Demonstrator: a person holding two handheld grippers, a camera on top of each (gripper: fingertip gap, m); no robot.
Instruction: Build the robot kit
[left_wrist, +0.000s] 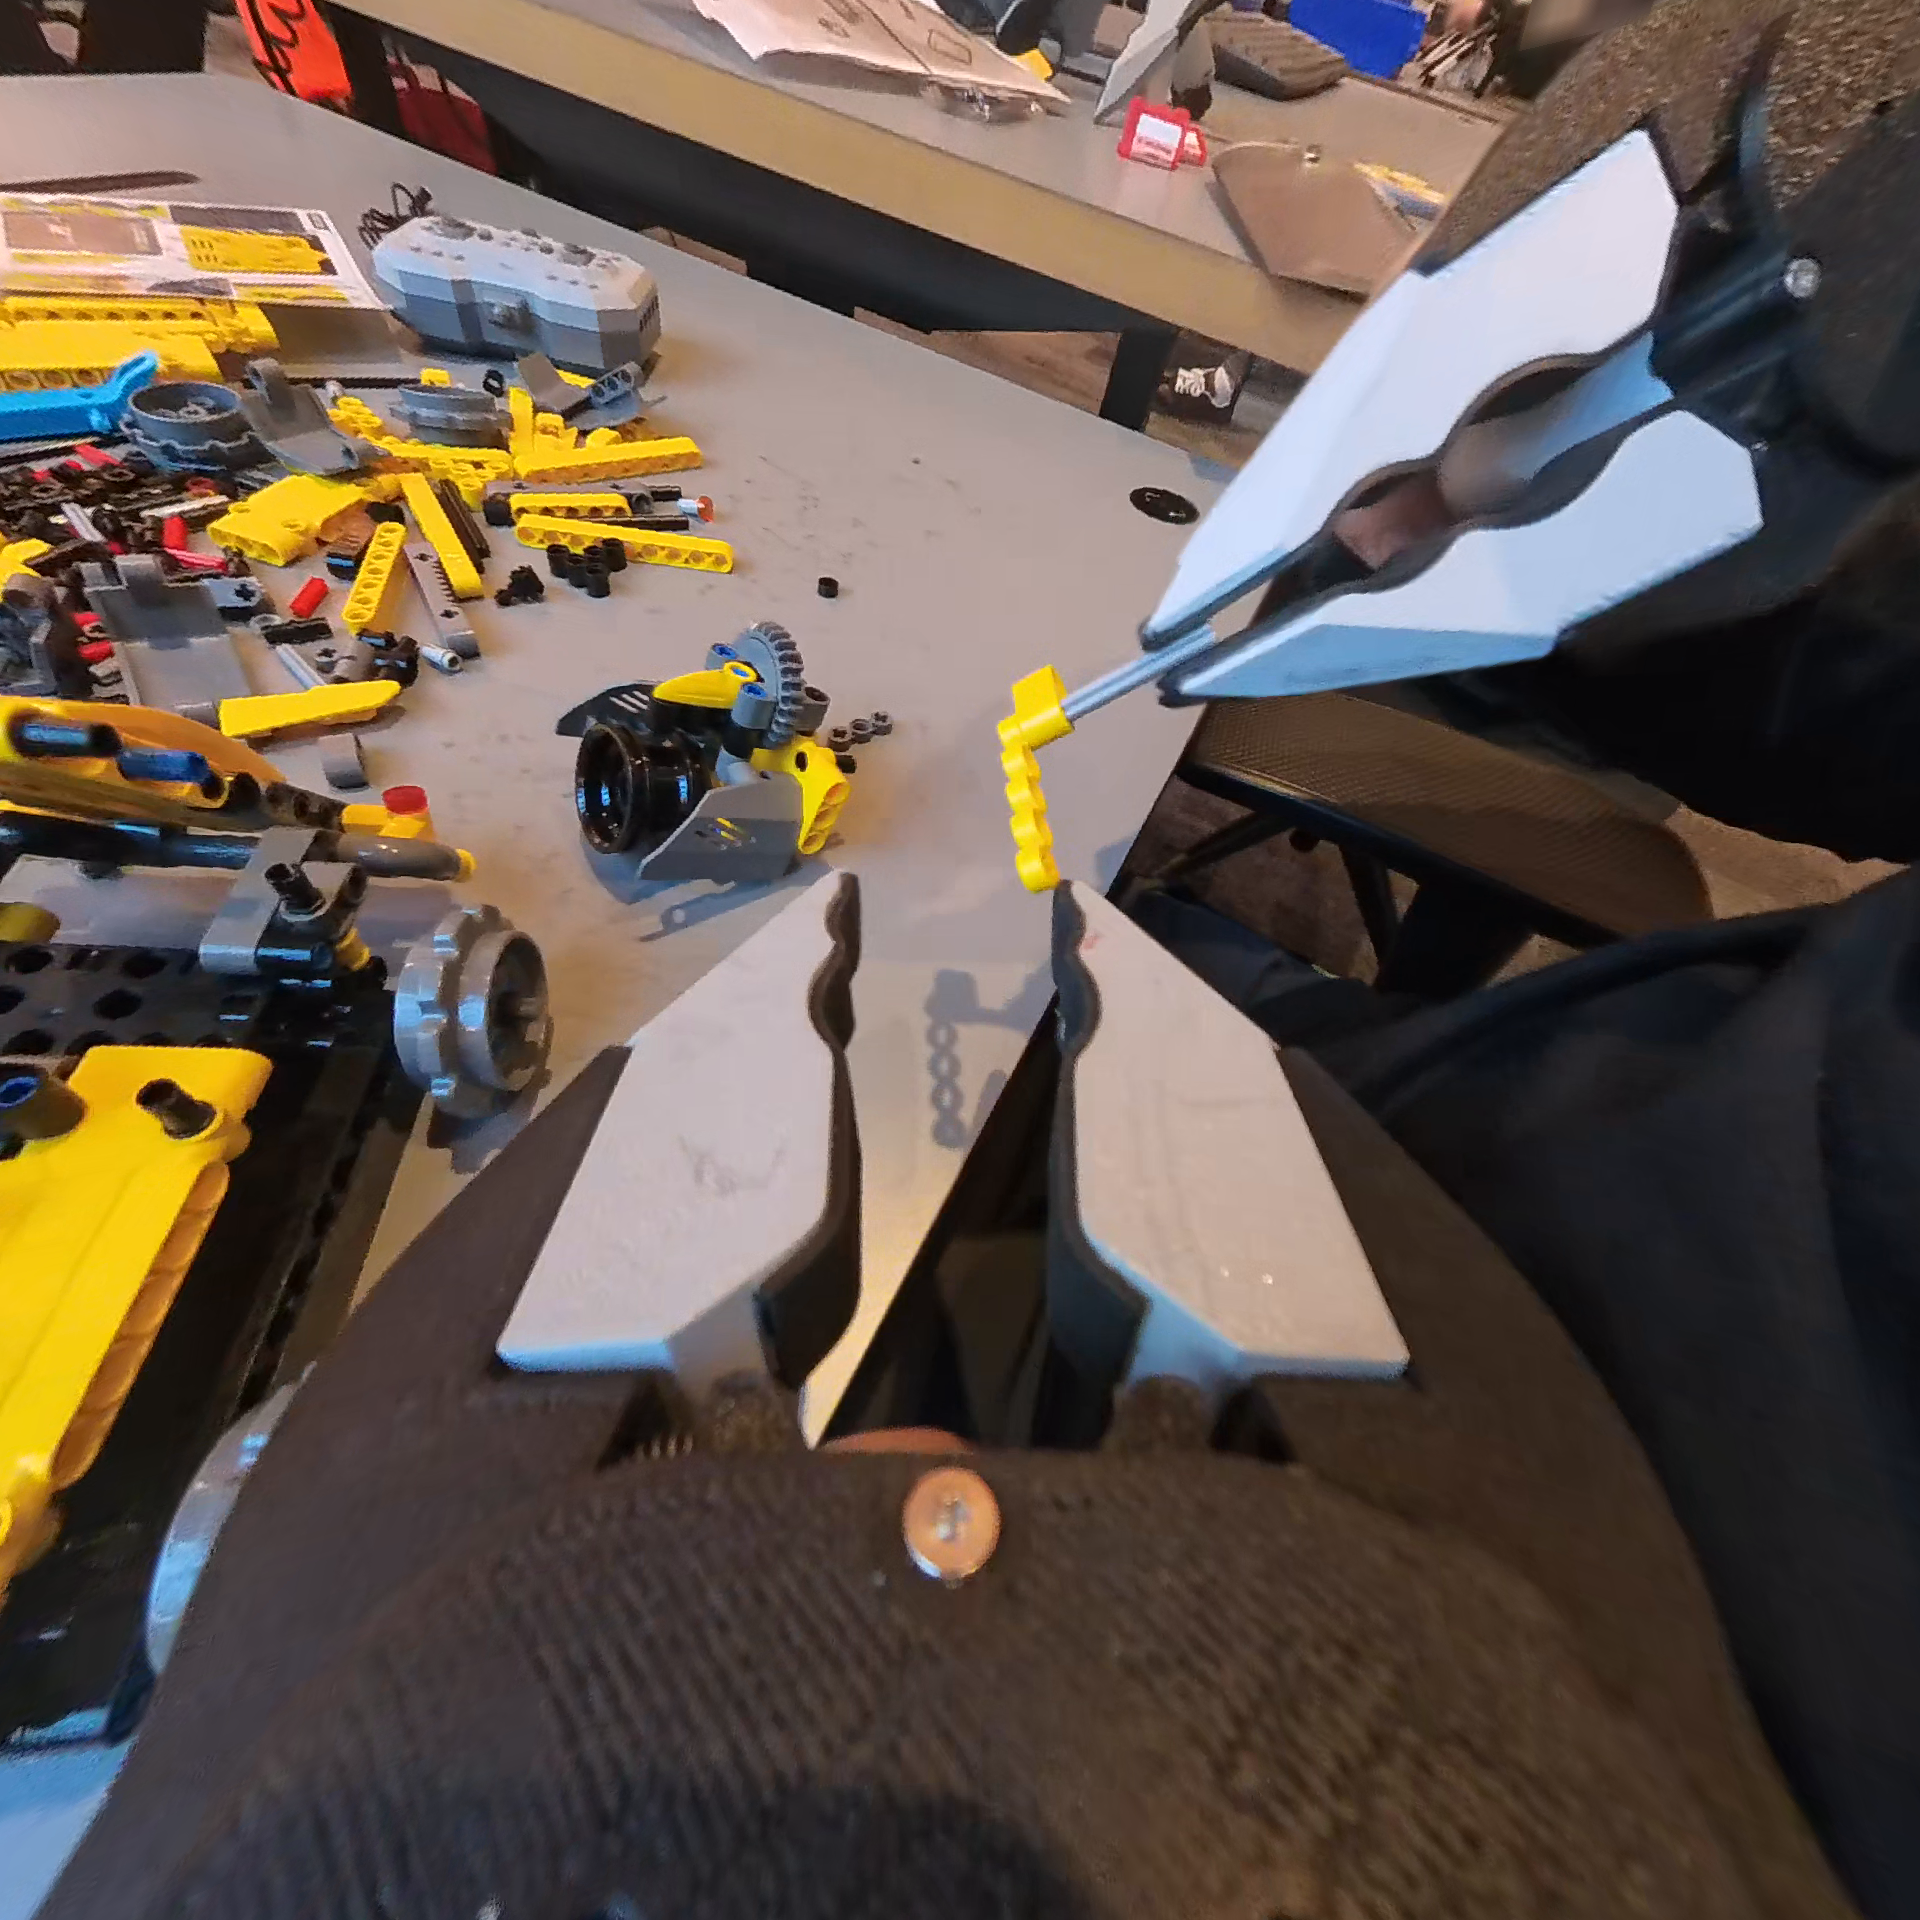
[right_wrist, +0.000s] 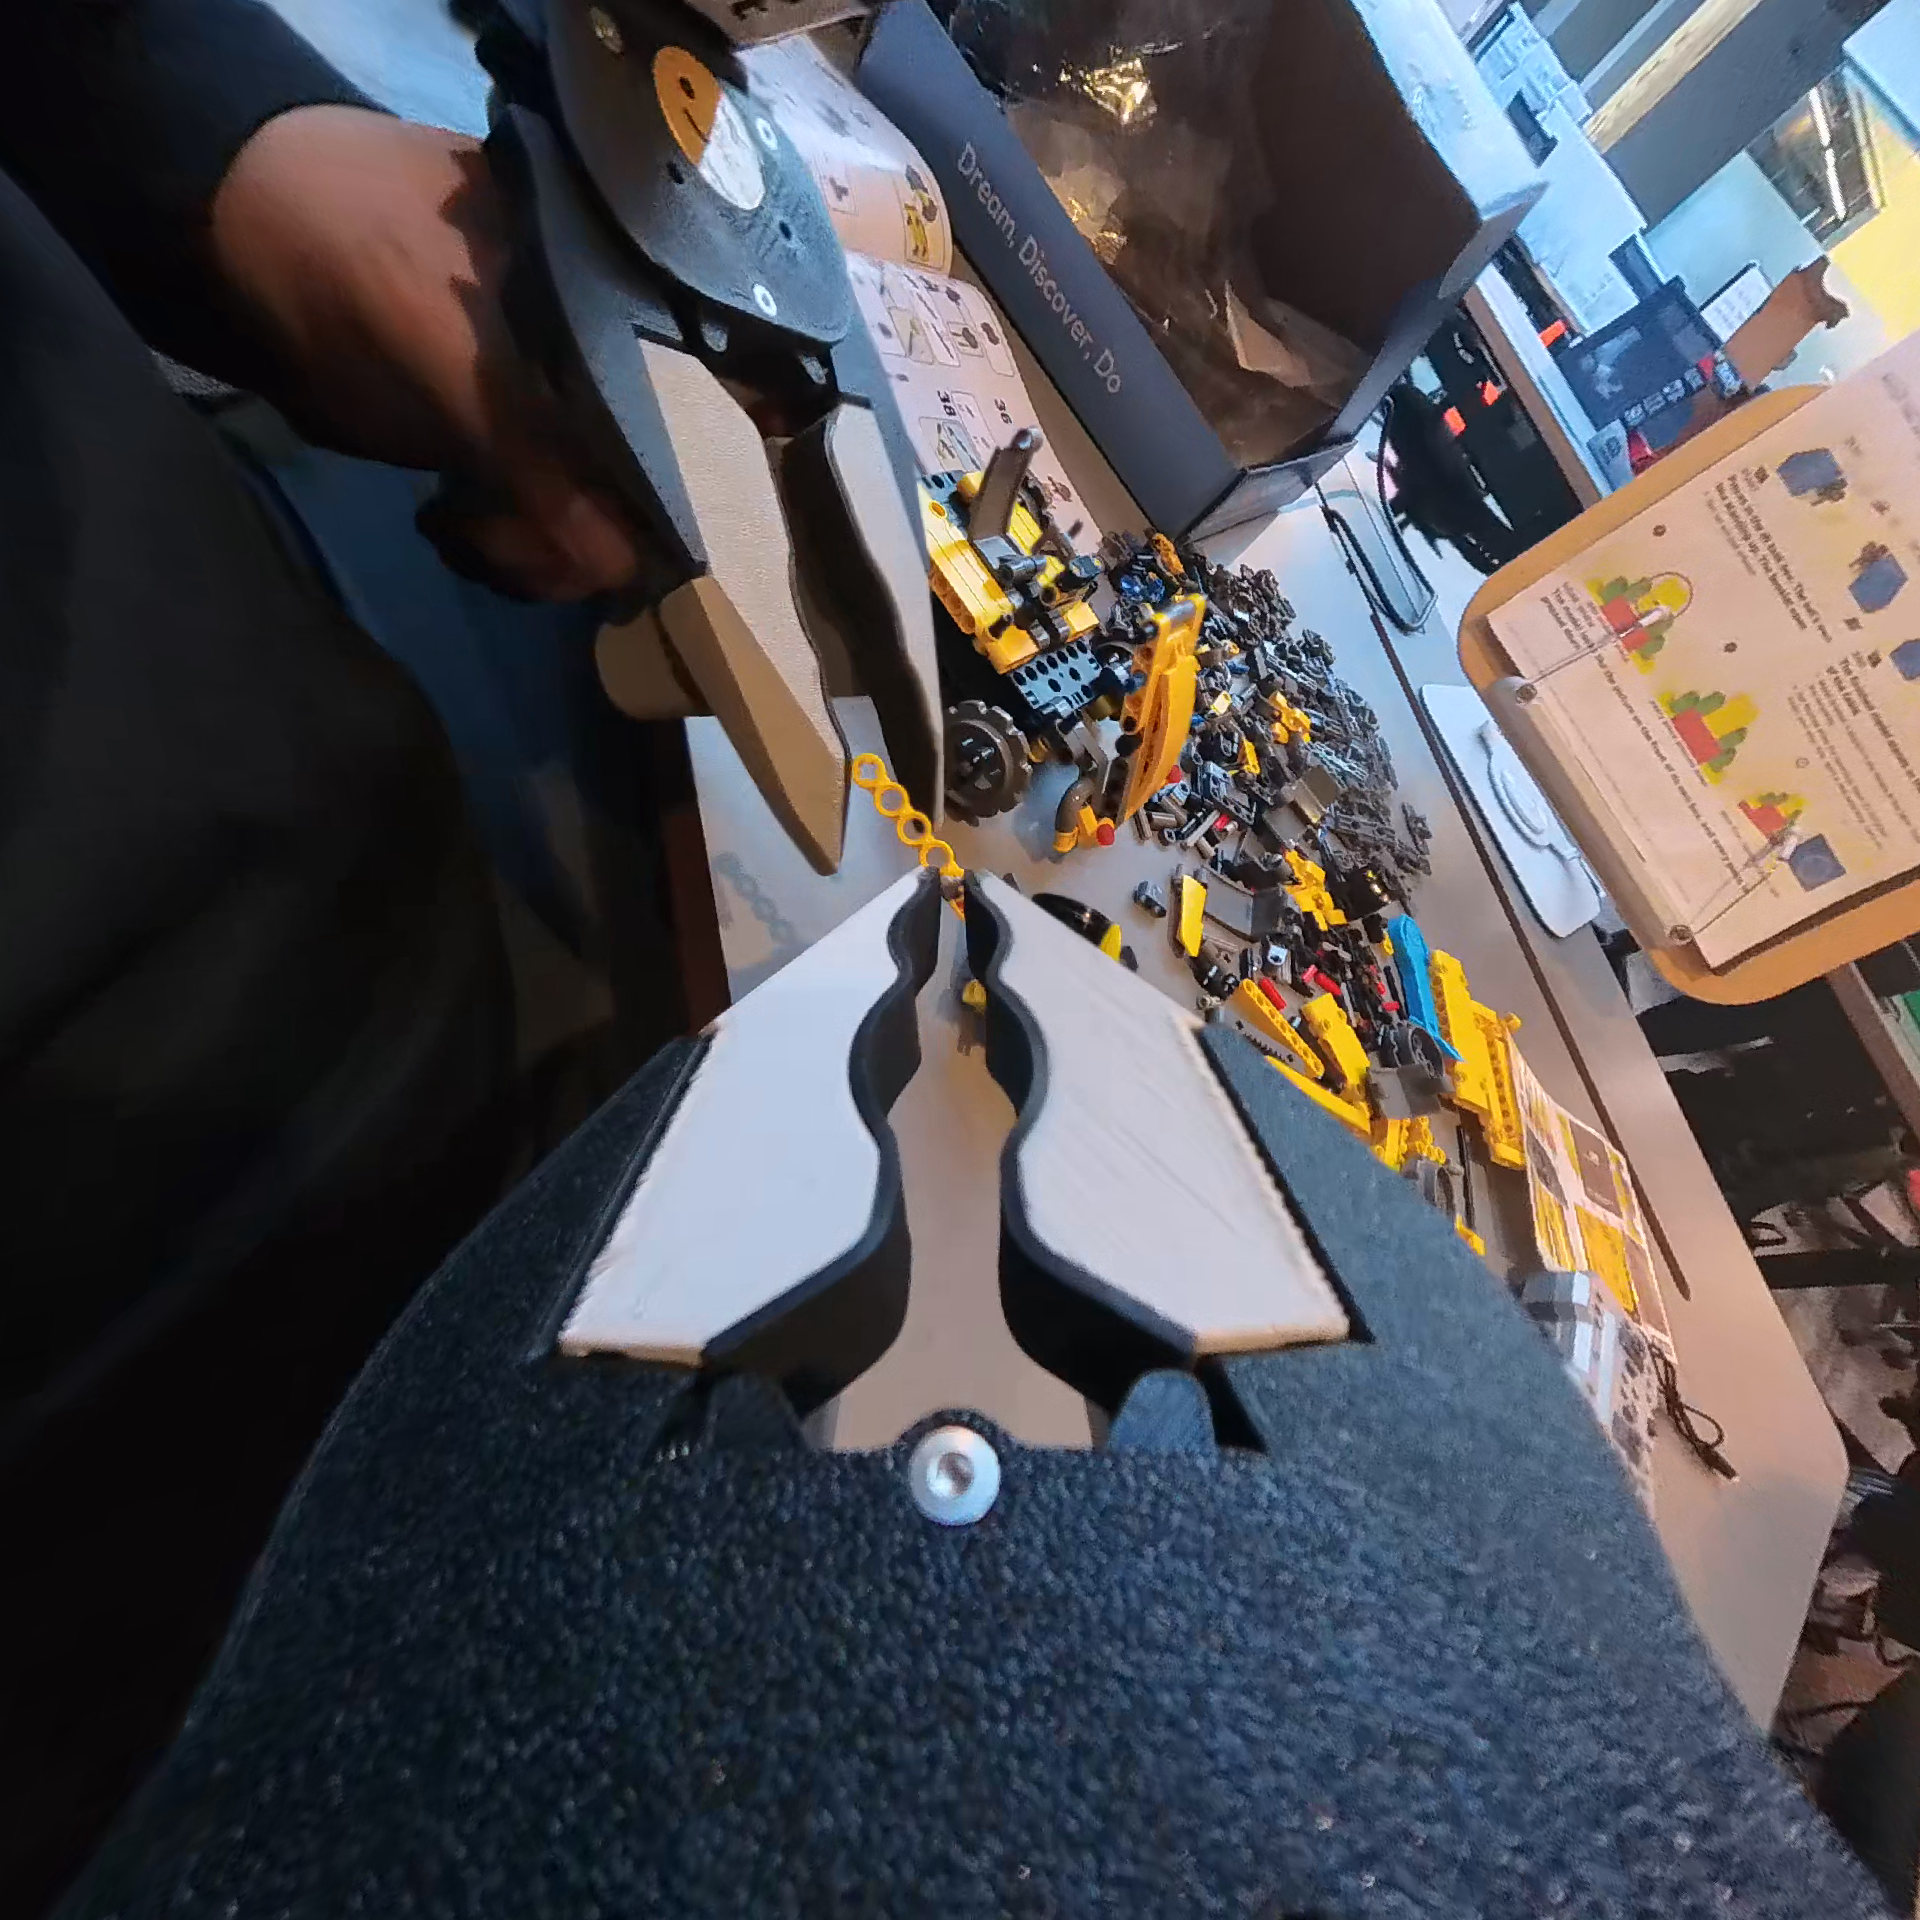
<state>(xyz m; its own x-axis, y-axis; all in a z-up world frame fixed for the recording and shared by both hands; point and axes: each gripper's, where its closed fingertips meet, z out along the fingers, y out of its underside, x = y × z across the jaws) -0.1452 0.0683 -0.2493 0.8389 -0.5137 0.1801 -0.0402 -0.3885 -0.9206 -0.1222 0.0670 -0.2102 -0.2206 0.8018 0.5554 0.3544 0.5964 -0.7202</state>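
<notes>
Left wrist view:
Left gripper (left_wrist: 956, 894): its two grey fingers stand apart with a clear gap and hold nothing; the right fingertip is just under the lower end of the yellow bent plastic beam with round holes (left_wrist: 1029, 774).
Right gripper (left_wrist: 1179, 649): it comes in from the upper right, its tips pressed together on a thin grey metal-looking axle (left_wrist: 1117, 686); the yellow beam sits on the far end of this axle and hangs above the edge of the grey table (left_wrist: 935, 499).
Around: a small assembly with a black wheel rim and a grey gear (left_wrist: 717, 758) lies on the table to the left of the beam, apart from it. A heap of loose yellow, black and grey building parts (left_wrist: 416, 520) is farther left. A grey battery box (left_wrist: 516, 294) is behind the heap. A half-built yellow and black vehicle model (left_wrist: 156, 1039) fills the lower left.

Right wrist view:
Right gripper (right_wrist: 954, 883): the fingers are narrow, closed at the tips on the axle; the axle itself is hardly visible here.
Yellow beam (right_wrist: 902, 810): just past the tips, between both grippers.
Left gripper (right_wrist: 888, 821): held by a hand (right_wrist: 416, 343), fingers apart, beside the beam.
Container: an open dark cardboard box (right_wrist: 1091, 312) stands at the far end of the table with crumpled clear plastic bags (right_wrist: 1195, 208) inside.
</notes>
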